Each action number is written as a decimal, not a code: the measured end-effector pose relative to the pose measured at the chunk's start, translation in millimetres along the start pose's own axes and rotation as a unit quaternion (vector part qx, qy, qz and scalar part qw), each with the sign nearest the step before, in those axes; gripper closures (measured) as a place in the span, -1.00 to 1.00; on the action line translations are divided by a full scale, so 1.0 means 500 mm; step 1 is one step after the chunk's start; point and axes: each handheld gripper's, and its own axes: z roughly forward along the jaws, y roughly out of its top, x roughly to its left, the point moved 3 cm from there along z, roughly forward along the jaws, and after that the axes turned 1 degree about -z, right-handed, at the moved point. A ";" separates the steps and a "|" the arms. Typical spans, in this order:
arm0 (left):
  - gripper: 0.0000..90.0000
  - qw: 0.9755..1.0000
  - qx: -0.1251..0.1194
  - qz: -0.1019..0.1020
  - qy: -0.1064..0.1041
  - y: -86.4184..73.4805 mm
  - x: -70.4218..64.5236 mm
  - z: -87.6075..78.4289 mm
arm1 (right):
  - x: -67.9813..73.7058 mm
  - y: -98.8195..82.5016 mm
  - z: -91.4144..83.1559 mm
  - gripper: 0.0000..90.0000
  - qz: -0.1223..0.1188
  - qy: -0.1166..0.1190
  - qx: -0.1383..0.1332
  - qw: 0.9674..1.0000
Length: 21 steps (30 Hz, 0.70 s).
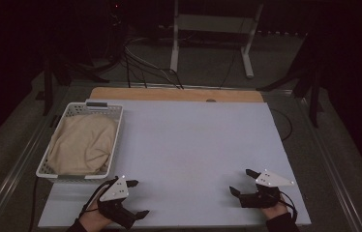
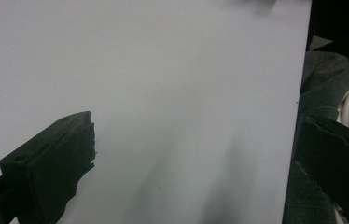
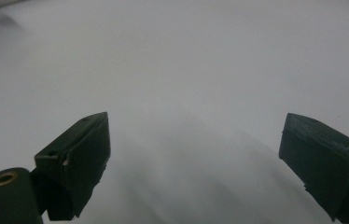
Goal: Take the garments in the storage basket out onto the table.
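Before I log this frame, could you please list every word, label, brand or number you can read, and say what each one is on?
No readable text in any of the three views.
Basket: a dark tag on its far rim, too small and dim to read.
Cloth, white board: plain, no print.
Left gripper and right gripper: both open; their grey plates and black jaws carry no legible marking.

surface: white table (image 1: 188, 145) | on it: white basket (image 1: 116, 126), far-left | inside: beige cloth (image 1: 82, 143)
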 end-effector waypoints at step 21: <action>-1.00 1.000 0.016 -0.002 -0.024 0.005 -0.002 0.006 | 0.013 0.001 0.008 -0.80 -0.012 0.019 0.022 1.000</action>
